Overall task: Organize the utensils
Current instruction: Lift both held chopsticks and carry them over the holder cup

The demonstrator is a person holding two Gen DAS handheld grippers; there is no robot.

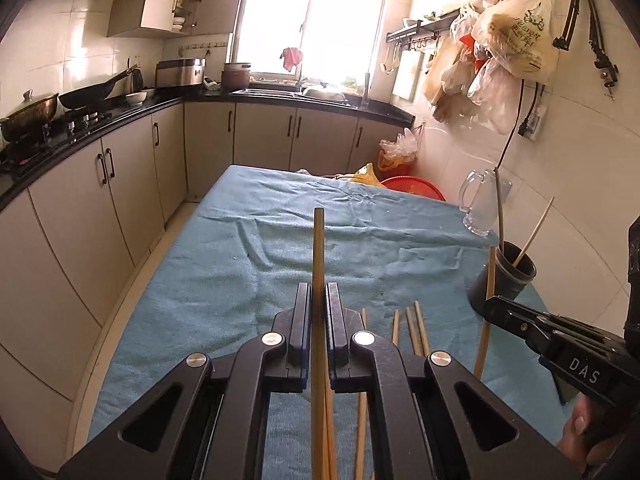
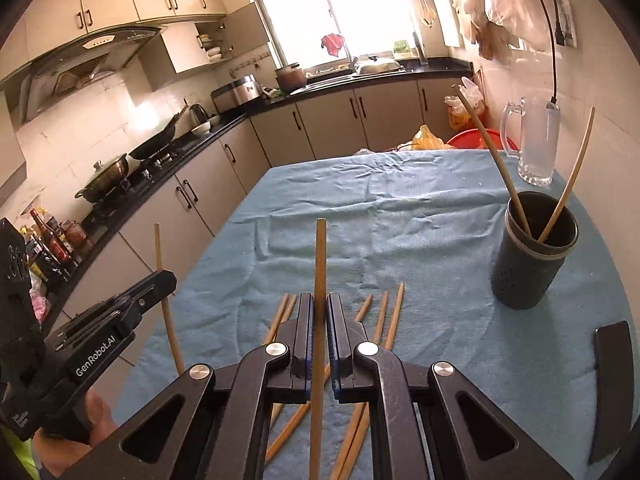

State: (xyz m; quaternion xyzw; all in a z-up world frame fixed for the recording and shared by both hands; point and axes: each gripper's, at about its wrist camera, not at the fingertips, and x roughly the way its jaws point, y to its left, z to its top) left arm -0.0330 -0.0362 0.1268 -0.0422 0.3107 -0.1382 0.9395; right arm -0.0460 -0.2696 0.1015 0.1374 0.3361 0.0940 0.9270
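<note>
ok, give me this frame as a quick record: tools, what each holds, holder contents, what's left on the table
left tool: shut on one chopstick, held upright
right tool: shut on one chopstick, held upright
holder: dark perforated cup at the right of the table, two chopsticks leaning inside
loose chopsticks: several lying on the cloth below the tools; exact count hidden by the tools
table cover: wrinkled blue cloth
glass mug: beyond the holder, near the wall
dark flat object: on the cloth at far right, unidentifiable
</note>
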